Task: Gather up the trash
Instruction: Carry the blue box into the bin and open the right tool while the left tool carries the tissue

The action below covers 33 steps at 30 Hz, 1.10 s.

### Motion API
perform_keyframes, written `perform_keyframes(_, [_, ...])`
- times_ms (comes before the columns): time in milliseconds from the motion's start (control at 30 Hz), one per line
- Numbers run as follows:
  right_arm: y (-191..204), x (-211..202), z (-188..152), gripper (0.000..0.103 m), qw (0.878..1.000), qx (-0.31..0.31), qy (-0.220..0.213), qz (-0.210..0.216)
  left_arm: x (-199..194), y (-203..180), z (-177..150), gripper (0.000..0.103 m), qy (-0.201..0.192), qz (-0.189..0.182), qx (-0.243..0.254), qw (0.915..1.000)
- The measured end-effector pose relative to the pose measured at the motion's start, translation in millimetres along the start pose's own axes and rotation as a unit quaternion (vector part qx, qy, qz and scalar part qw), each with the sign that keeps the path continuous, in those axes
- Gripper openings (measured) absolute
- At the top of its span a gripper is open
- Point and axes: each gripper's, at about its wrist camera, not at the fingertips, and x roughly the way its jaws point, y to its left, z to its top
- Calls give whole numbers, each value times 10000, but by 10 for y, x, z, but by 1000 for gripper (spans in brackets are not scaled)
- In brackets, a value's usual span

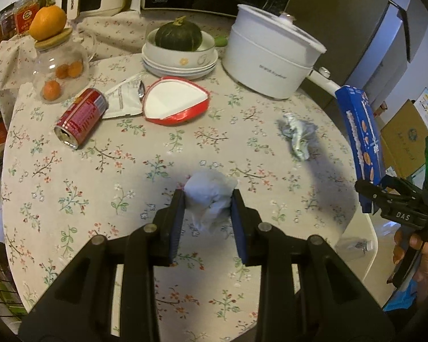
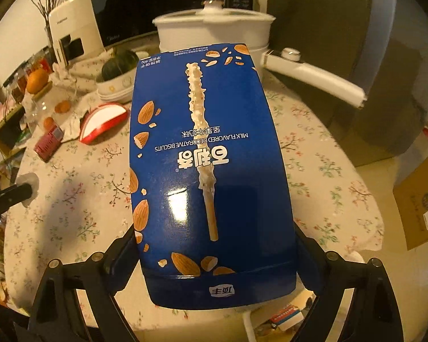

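**Both grippers loaded, more trash waiting on the table**

Left gripper (image 1: 207,199) has its pads clamped on a crumpled tissue (image 1: 209,196), held just above the cloth-covered table (image 1: 71,171). Right gripper (image 2: 214,256) grips a blue biscuit box (image 2: 211,156) by its near end, fingers pressed on both side edges, the box sticking out long and flat over the table.

Risks now. The tissue is soft and bunched; the pads seem to catch only its middle, so a loose fold could slip free on a quick swing. The box is a long lever held at one end: a fast turn could twist it in the pads, or its far end could knock the white pot (image 1: 271,57) or the pot's handle just beyond. With both grippers full, the can (image 1: 81,118), the red carton (image 1: 175,101), the foil pouch (image 1: 122,98) and the second wad (image 1: 298,134) have to wait.

What's hard to see: no bin shows clearly in either view. A white edge sits below the table rim at right, but I cannot tell what it is. The box blocks most of the right view, hiding the table centre and the right fingertips themselves. Whether the box is empty is anyone's guess.
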Motion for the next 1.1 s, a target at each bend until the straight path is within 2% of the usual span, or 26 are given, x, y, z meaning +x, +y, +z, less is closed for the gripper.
perform_keyframes(233, [-250, -340, -112, 94, 9997, 174, -163, -53, -114, -198, -1, 34, -104, -238, 133, 9996])
perform_keyframes(633, [-700, -817, -478, 94, 9981, 538, -248, -182, -186, -824, -76, 34, -182, -670, 723, 9950])
perform_keyframes(900, [-985, -879, -760, 94, 9967, 765, 0, -275, -90, -1275, -209, 34, -49, -847, 1170, 9895])
perform_keyframes(1100, [-1256, -769, -1080, 94, 9927, 976, 574, -406, -19, -1519, -301, 34, 49, -932, 1431, 9853])
